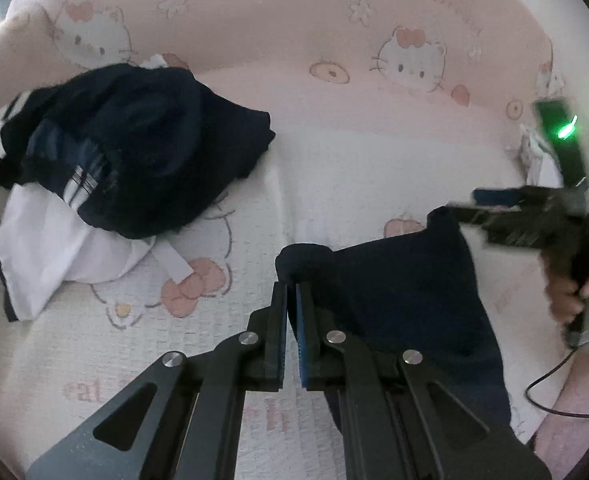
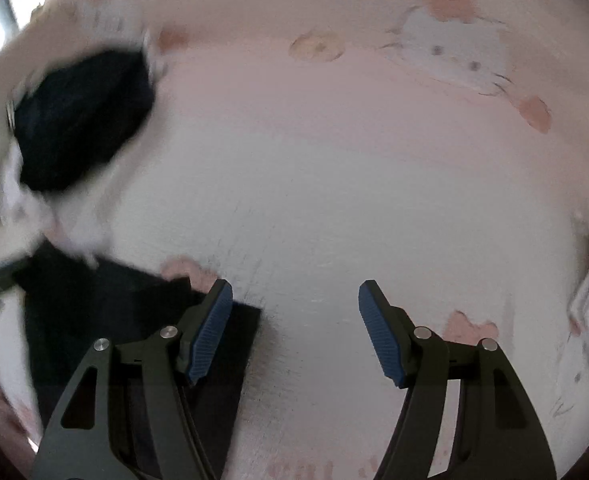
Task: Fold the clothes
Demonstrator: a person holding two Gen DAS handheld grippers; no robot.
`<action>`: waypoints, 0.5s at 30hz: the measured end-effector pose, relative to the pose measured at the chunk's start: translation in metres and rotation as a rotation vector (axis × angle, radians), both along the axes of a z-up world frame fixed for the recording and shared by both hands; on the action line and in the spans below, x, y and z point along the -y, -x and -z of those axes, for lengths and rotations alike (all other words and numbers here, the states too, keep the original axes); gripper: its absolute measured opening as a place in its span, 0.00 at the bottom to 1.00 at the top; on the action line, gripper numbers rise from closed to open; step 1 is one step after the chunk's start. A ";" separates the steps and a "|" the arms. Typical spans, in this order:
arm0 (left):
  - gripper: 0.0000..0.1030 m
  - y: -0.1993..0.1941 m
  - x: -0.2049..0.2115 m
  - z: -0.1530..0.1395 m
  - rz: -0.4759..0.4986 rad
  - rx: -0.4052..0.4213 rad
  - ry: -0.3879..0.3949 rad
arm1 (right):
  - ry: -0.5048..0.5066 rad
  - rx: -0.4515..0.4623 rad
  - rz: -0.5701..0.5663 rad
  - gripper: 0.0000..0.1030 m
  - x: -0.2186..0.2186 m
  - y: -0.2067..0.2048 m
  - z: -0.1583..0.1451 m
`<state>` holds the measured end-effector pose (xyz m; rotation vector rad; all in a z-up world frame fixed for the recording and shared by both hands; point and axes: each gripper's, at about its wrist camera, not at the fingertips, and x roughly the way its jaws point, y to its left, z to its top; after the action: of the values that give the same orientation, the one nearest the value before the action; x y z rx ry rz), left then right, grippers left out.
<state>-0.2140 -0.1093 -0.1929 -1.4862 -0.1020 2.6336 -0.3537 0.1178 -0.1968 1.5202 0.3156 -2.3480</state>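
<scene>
Navy cloth is the thing in hand: a dark navy fabric garment (image 1: 406, 292) lies spread on the pink-and-white quilted bedcover with cartoon cat prints (image 1: 334, 168), at about 5 o'clock in the left wrist view. The left gripper (image 1: 291, 292) has its jaws drawn together on a bunched corner of that garment, with only a thin fold of cloth between the blue pads. The right gripper (image 2: 294, 300), seen in its own view, has its jaws wide apart and nothing between them; its left finger hovers over the garment's far edge (image 2: 230, 344), at roughly 7 o'clock there. A heap of navy and white striped clothes (image 1: 106, 160) sits well apart at 10 o'clock.

Whether a fold is being started or has just been laid flat, I cannot settle from this.

Risks, as I judge them: the left pinch is shallow, so a sharp pull could slip the corner free. The right view is smeared with motion, and a hasty closure could catch the bedcover along with the cloth, or miss the edge and leave the fold skewed.
</scene>
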 end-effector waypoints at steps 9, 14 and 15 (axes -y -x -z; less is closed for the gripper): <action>0.05 0.003 -0.011 0.010 0.022 0.032 0.004 | 0.003 0.043 -0.112 0.63 0.026 -0.004 0.012; 0.05 0.004 -0.016 0.018 0.036 0.047 0.031 | -0.046 0.068 -0.146 0.67 0.029 -0.005 0.016; 0.05 0.004 -0.016 0.018 0.031 0.051 0.028 | -0.070 0.074 -0.145 0.68 0.026 -0.006 0.015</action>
<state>-0.2183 -0.0938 -0.2113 -1.5512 -0.0465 2.5845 -0.3481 0.0913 -0.2122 1.5559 0.4777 -2.1850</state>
